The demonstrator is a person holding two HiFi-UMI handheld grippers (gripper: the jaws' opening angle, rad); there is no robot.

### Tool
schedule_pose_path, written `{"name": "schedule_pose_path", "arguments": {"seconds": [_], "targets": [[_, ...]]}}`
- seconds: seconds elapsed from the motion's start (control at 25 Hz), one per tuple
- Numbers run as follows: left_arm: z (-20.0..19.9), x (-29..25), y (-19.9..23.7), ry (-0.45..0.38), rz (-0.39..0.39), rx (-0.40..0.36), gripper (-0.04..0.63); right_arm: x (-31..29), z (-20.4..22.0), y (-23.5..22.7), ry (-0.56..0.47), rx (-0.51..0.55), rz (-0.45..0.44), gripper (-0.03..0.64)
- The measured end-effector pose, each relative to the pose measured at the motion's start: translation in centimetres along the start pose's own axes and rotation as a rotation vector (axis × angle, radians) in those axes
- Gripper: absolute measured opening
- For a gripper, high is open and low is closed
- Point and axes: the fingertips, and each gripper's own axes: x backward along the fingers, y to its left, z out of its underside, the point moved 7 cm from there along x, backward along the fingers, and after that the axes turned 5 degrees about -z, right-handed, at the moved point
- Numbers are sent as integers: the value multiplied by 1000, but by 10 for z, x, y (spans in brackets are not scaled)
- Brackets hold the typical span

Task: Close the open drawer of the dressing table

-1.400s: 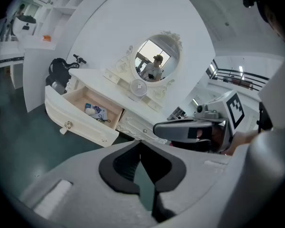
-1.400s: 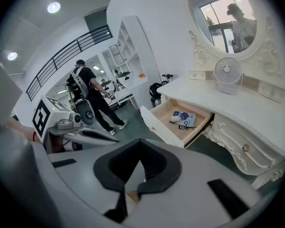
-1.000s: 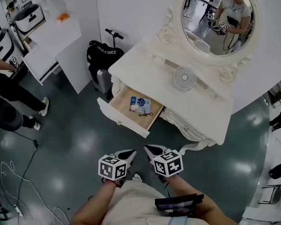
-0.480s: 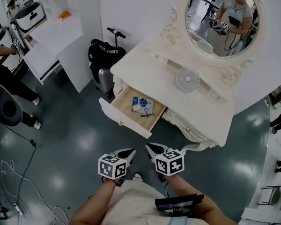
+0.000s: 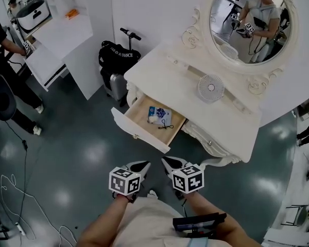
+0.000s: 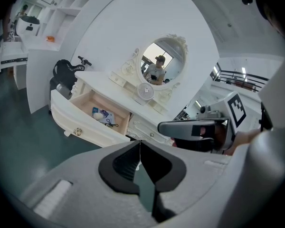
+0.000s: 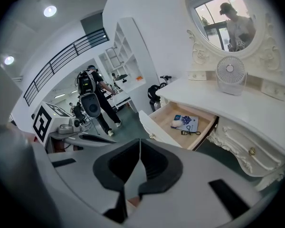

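Note:
The white dressing table (image 5: 232,122) stands ahead of me with one drawer (image 5: 140,130) pulled out to the left. The drawer's front panel carries a small knob (image 6: 77,132), and a blue packet (image 5: 158,114) and a black cord lie inside. My left gripper (image 5: 142,165) and right gripper (image 5: 166,162) hover side by side over the dark floor, a short way from the drawer front. Both are shut with nothing between their jaws. In the right gripper view the drawer (image 7: 183,122) lies beyond the closed tips (image 7: 140,140). In the left gripper view the tips (image 6: 140,141) also meet.
A small fan (image 5: 211,89) stands on the table under the oval mirror (image 5: 250,22). A black bag with a scooter (image 5: 118,55) and a suitcase (image 5: 112,89) stand left of the table. A white shelf unit (image 5: 62,40), a person (image 5: 7,81) and floor cables (image 5: 10,189) are farther left.
Both grippers have edged slightly nearer the dressing table, still shut. The person at the left has walked further toward the shelves.

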Motion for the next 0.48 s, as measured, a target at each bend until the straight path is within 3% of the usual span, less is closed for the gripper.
{"name": "schedule_pose_path", "arguments": {"seconds": [0.48], "targets": [[-11, -7, 30, 22, -14, -31, 25, -19, -11, -1, 7, -10, 9, 18]]}}
